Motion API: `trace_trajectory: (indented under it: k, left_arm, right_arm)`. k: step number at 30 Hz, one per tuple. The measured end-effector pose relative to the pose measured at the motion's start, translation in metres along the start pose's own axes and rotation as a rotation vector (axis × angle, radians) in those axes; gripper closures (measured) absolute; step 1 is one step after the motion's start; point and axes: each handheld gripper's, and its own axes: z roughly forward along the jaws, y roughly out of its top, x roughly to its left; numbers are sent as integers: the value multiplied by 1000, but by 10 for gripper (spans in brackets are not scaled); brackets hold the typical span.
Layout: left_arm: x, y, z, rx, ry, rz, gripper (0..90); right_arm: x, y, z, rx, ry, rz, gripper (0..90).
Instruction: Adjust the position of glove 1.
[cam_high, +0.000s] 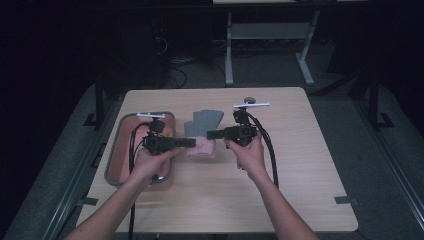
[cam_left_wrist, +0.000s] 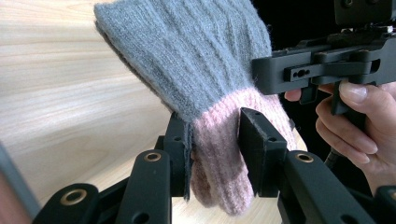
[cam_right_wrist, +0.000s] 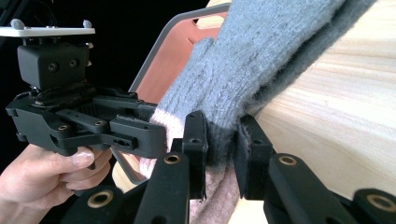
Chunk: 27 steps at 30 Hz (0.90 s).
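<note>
High view: a knitted glove (cam_high: 202, 131), grey over the fingers and pink at the cuff, sits at the middle of the wooden table (cam_high: 300, 165), just right of an orange tray (cam_high: 116, 160) with a grey rim. The left gripper (cam_high: 191, 143) and right gripper (cam_high: 210, 134) meet at its cuff from opposite sides.

Left gripper view: the 2 jaws are clenched on the pink cuff (cam_left_wrist: 219, 154), and the grey part (cam_left_wrist: 187, 51) rises off the table. The right gripper (cam_left_wrist: 261, 74) bites in close by.

Right gripper view: its jaws pinch the glove (cam_right_wrist: 261, 60) where grey meets pink; the left gripper (cam_right_wrist: 154, 135) is alongside.

The wool looks light, soft and floppy; I judge the ribbed cuff the firmest place to hold, since the fingers would sag.
</note>
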Motion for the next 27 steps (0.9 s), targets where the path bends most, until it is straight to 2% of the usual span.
trace_trajectory:
  k: [11,14,23,27]
  left_arm:
    - [6,0,-17,-26,20,-4,650]
    - [8,-1,-22,-33,25,-26,651]
    - [16,-1,-35,-42,38,-33,655]
    - [18,-1,-38,-45,39,-38,662]
  right_arm:
    - [12,9,14,20,14,-28,758]
    - [13,12,19,26,22,-26,758]
    - [22,18,33,54,26,-46,759]
    - [24,19,37,48,34,-49,759]
